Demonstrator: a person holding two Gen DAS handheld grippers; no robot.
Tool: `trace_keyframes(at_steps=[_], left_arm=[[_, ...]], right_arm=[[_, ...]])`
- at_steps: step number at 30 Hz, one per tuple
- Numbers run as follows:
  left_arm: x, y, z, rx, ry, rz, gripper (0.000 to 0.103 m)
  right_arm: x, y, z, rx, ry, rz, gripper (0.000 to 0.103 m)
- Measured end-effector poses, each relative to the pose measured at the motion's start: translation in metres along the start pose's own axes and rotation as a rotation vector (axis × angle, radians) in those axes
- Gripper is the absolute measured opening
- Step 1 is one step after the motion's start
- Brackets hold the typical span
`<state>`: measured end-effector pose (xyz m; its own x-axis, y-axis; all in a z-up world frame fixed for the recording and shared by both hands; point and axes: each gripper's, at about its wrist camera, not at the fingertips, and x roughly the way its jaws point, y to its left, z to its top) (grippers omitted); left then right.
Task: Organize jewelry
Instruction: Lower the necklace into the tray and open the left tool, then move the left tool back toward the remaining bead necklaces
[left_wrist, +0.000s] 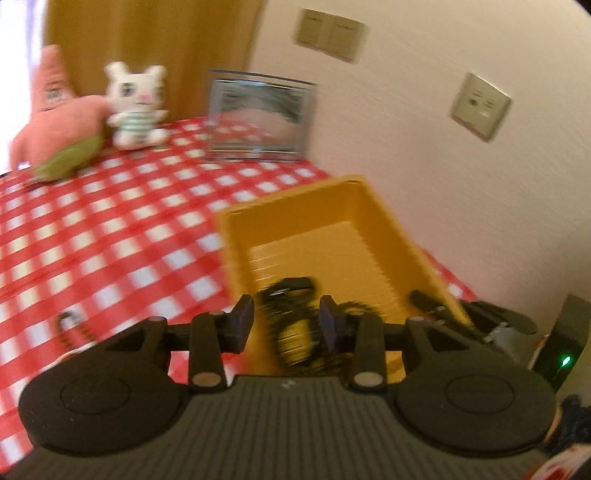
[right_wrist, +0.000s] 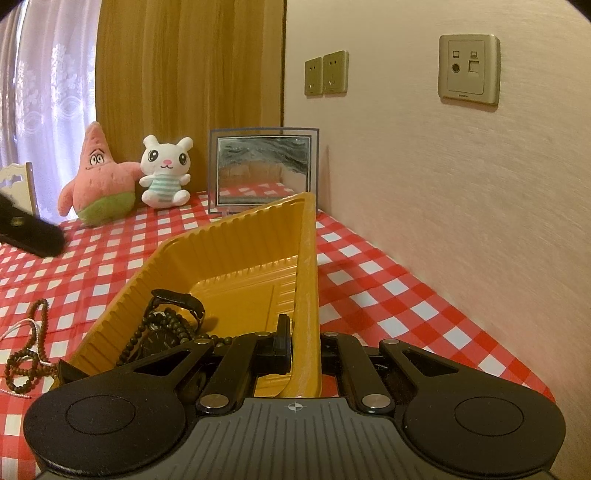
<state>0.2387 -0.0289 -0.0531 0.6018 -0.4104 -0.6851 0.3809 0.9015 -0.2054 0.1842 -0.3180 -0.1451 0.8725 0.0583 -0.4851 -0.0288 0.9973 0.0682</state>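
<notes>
A yellow ribbed tray (left_wrist: 325, 206) (right_wrist: 236, 243) lies on the red-checked table. My right gripper (right_wrist: 304, 341) is shut on the tray's right wall. Inside the tray lie a black watch (right_wrist: 177, 301) (left_wrist: 291, 286) and a dark bead necklace (right_wrist: 162, 332). My left gripper (left_wrist: 286, 319) is open and empty, just above the tray's near end over the dark jewelry (left_wrist: 295, 332). Another bead string (right_wrist: 31, 354) with a white cord lies on the cloth left of the tray; a blurred piece of it shows in the left wrist view (left_wrist: 70, 328).
A pink star plush (right_wrist: 98, 177), a white bunny plush (right_wrist: 166, 171) and a framed sand picture (right_wrist: 264, 170) stand at the table's back. The wall (right_wrist: 443, 184) runs along the right edge. The left gripper's black body (right_wrist: 29, 230) shows at left.
</notes>
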Motion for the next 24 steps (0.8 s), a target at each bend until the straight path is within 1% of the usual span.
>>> trace_keyframes(at_steps=[5,10,13,18,22,24], left_arm=[[-0.024,0.037,-0.021,-0.029,-0.005,0.156,0.035],[-0.045,0.075,-0.045,-0.102,0.011,0.266,0.035],[-0.054,0.091,-0.060,-0.129,0.019,0.322,0.035],[-0.061,0.105,-0.080,-0.130,0.032,0.382,0.035],[-0.055,0.106,-0.095,-0.087,0.058,0.391,0.035],[-0.049,0.104,-0.099,-0.070,0.072,0.383,0.034]], right_arm=[[0.000,0.000,0.000,-0.002,0.000,0.001,0.005],[0.002,0.000,0.002,-0.009,-0.001,0.007,0.005],[0.004,0.000,0.004,-0.017,-0.001,0.010,0.005],[0.005,0.001,0.006,-0.027,-0.004,0.010,0.005],[0.006,0.002,0.008,-0.035,-0.003,0.008,0.005],[0.007,0.002,0.009,-0.039,-0.002,0.007,0.005]])
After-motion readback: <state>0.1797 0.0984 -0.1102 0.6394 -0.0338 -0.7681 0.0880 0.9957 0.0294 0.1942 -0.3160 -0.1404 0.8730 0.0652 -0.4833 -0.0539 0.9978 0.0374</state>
